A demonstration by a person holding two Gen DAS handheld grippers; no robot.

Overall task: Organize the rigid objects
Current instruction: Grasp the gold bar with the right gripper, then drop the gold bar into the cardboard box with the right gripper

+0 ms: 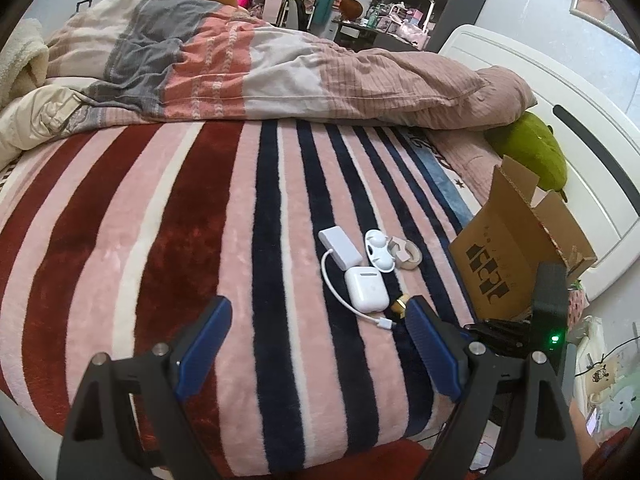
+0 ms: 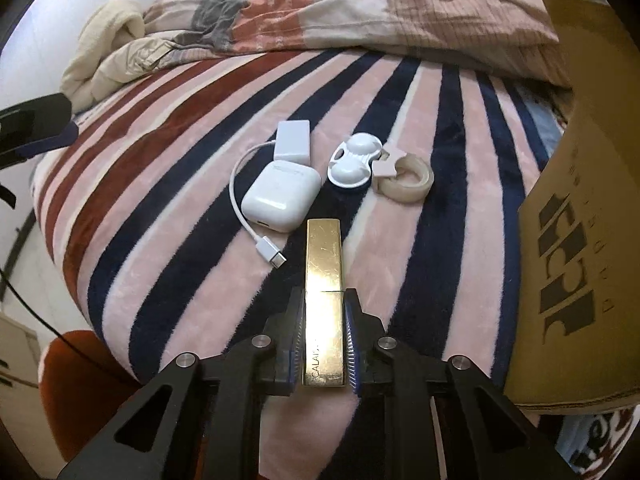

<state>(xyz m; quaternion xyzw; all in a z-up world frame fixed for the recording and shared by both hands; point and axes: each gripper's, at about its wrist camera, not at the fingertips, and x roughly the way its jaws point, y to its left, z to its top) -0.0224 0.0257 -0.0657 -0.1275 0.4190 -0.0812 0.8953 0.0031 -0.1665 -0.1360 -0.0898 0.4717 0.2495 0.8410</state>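
Observation:
My right gripper [image 2: 323,300] is shut on a gold lipstick tube [image 2: 323,264], which lies along the fingers over the striped blanket [image 2: 160,168]. Beyond it lie a white earbud case [image 2: 282,196], a white adapter with a cable [image 2: 293,141], a white two-cup holder [image 2: 354,160] and a tape roll [image 2: 406,178]. My left gripper [image 1: 318,312] is open and empty above the blanket, left of the same group: earbud case [image 1: 366,289], adapter [image 1: 340,247], holder [image 1: 378,250], tape roll [image 1: 408,255]. The lipstick's gold end [image 1: 399,307] shows by my left gripper's right finger.
An open cardboard box [image 2: 576,240] stands on the bed at the right, also in the left wrist view [image 1: 516,256]. A crumpled quilt [image 1: 240,64] covers the far half of the bed. A green plush [image 1: 536,152] lies against the white headboard [image 1: 560,92].

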